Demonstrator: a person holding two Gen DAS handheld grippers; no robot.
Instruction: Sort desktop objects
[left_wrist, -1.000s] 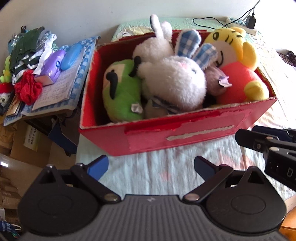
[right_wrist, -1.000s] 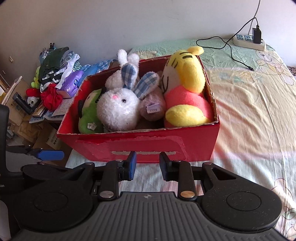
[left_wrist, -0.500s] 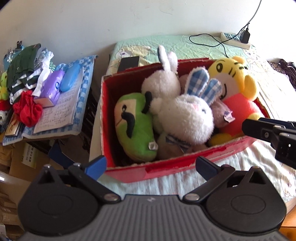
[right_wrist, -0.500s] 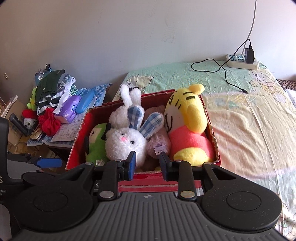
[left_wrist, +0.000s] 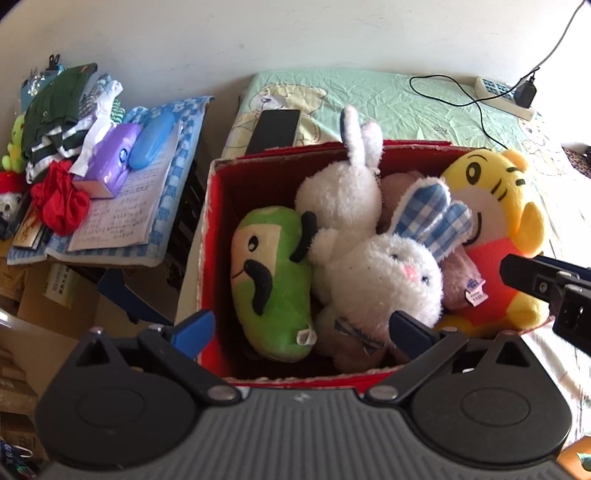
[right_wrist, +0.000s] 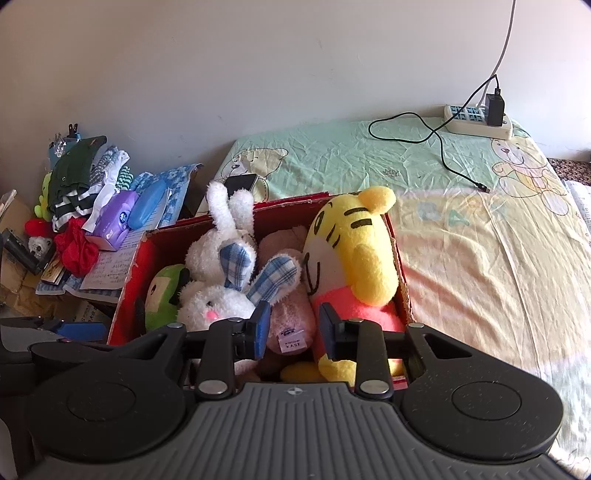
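Over a red cardboard box (left_wrist: 218, 206) on the bed (right_wrist: 480, 236), two tools: left tool (left_wrist: 301, 326) spread wide, holding nothing, blue-tipped fingers (left_wrist: 194, 328) straddling the near left part of the box; right tool (right_wrist: 291, 328) set narrow, a small gap between its tips, empty, poised above the near rim. Packed inside the box, side by side: green plush (left_wrist: 273, 280) lying at the left wall, white rabbit (left_wrist: 388, 277) with blue-check ears pressed against it in the middle, a second white rabbit (left_wrist: 343, 192) behind with ears up past the back rim, pink plush (right_wrist: 291, 317) with a sewn label wedged between rabbit and yellow tiger plush (right_wrist: 354, 258), the tiger upright against the right wall. Just behind the box on the green sheet, a dark phone (left_wrist: 275, 129). Farther back near the wall, a white power strip (right_wrist: 476, 122) with a black charger plugged in and its cable trailing across the sheet. Left of the bed, well apart from the box, a cluttered pile: open notebook (left_wrist: 122, 210), purple tissue pack (left_wrist: 110, 158), blue case (left_wrist: 151, 140), red cloth (left_wrist: 59, 203), folded dark green garment (left_wrist: 55, 107). Right tool also visible at the right edge of the left wrist view, beside the tiger.
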